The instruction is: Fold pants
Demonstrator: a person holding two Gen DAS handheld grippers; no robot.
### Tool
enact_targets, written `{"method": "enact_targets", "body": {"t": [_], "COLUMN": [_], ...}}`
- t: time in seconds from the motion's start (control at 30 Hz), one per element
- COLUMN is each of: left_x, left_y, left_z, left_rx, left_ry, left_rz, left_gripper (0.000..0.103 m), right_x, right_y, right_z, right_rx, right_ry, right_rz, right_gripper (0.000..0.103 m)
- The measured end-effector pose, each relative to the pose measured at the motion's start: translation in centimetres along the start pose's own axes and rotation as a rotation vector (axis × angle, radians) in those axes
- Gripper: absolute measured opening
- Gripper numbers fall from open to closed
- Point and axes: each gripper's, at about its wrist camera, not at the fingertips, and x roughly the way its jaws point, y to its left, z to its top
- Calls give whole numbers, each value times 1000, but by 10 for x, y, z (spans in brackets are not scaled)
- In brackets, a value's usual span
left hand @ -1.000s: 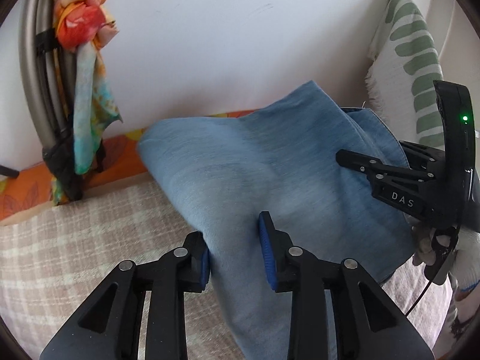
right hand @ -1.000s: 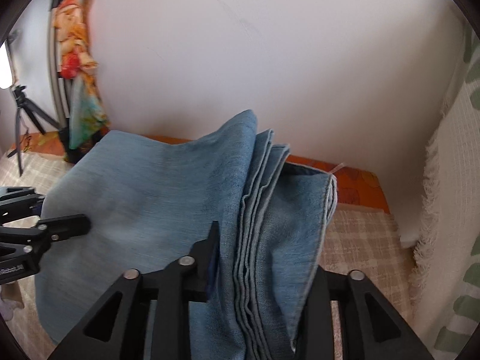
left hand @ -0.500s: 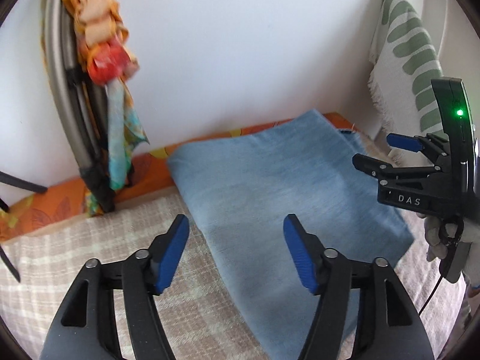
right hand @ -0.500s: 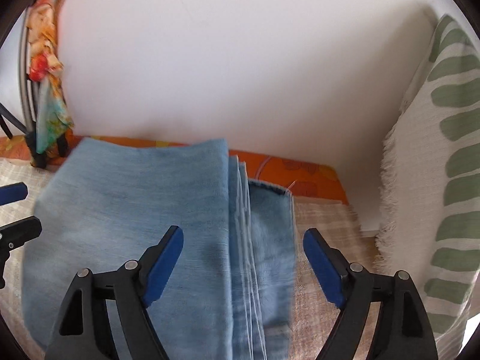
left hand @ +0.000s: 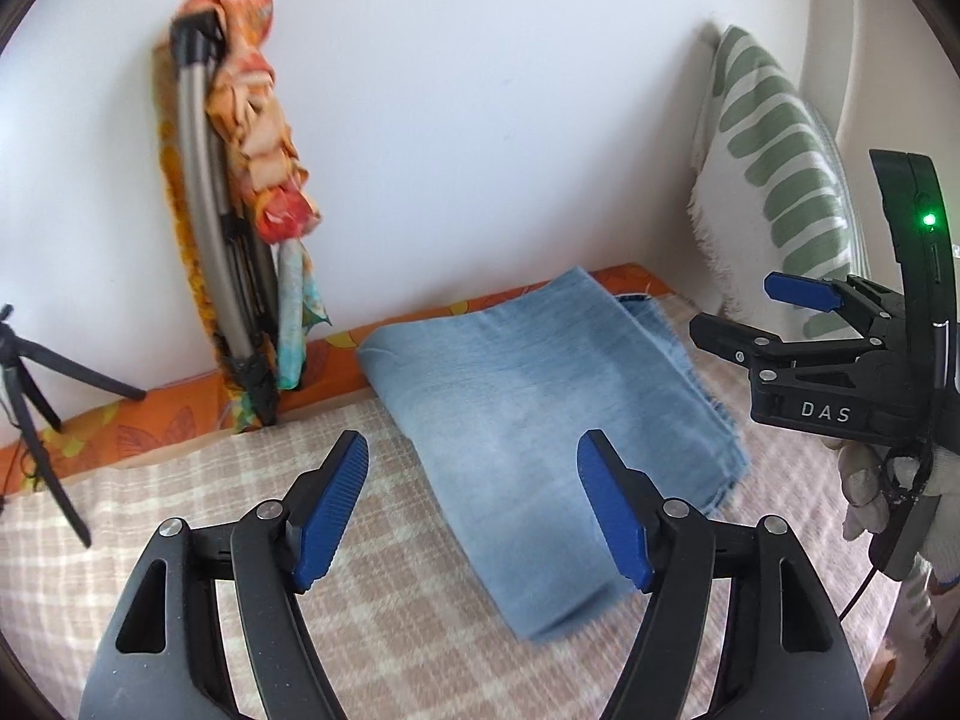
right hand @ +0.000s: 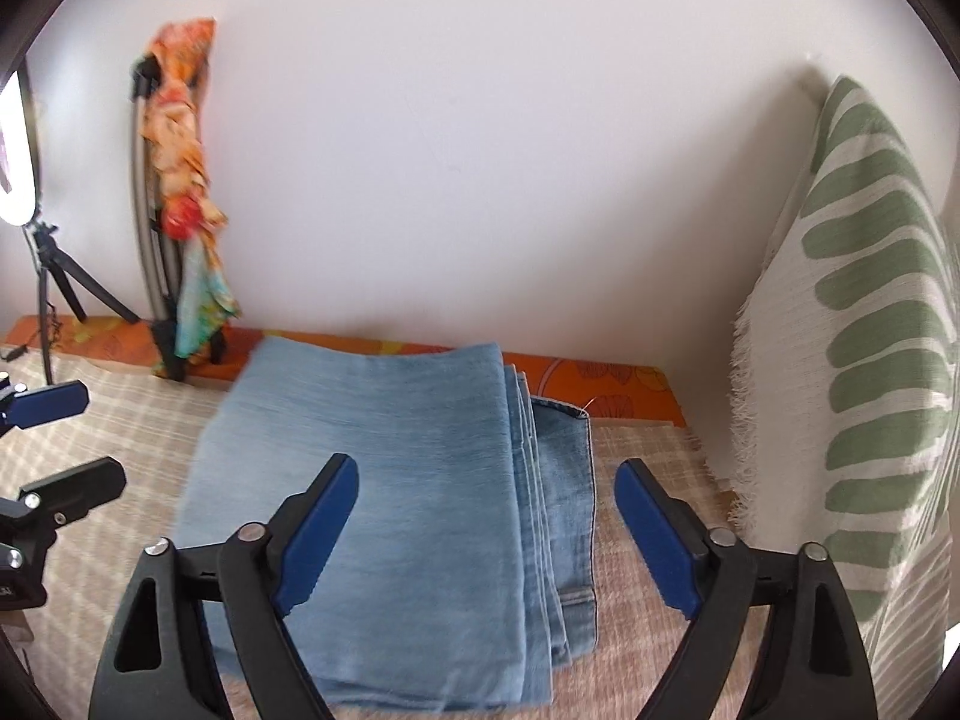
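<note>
The light blue denim pants (left hand: 540,414) lie folded into a flat stack on the checked bed cover (left hand: 180,540); they also show in the right wrist view (right hand: 408,492), with layered edges on their right side. My left gripper (left hand: 474,504) is open and empty, held above the stack's near left part. My right gripper (right hand: 486,528) is open and empty above the stack; it shows in the left wrist view (left hand: 762,318) at the right, clear of the pants.
A white wall stands behind the bed. A green-striped pillow (right hand: 870,360) leans at the right. A folded metal frame draped with orange cloth (left hand: 240,210) leans at the back left, beside a small tripod (left hand: 30,396). An orange sheet edge (right hand: 600,384) runs along the wall.
Both grippers let go of the pants, opened wide and drew back and up. The pants dropped flat onto the bed as a folded stack.
</note>
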Motion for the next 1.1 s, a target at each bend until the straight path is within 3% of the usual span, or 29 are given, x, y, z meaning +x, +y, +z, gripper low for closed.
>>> {"method": "enact_targets", "body": {"t": [0.5, 1.1], "left_x": [-99, -181], "left_y": [7, 30], "left_z": [-21, -98], "left_rx": [26, 48], "left_ry": [-124, -174], "left_rz": [-5, 6], "left_gripper": [79, 80], "right_x": [-101, -178], "right_y": [24, 96], "right_z": [-28, -87], "right_rx": [35, 61], "right_ry": [-88, -120], "right_rz": [15, -25], "right_gripper": [101, 103]}}
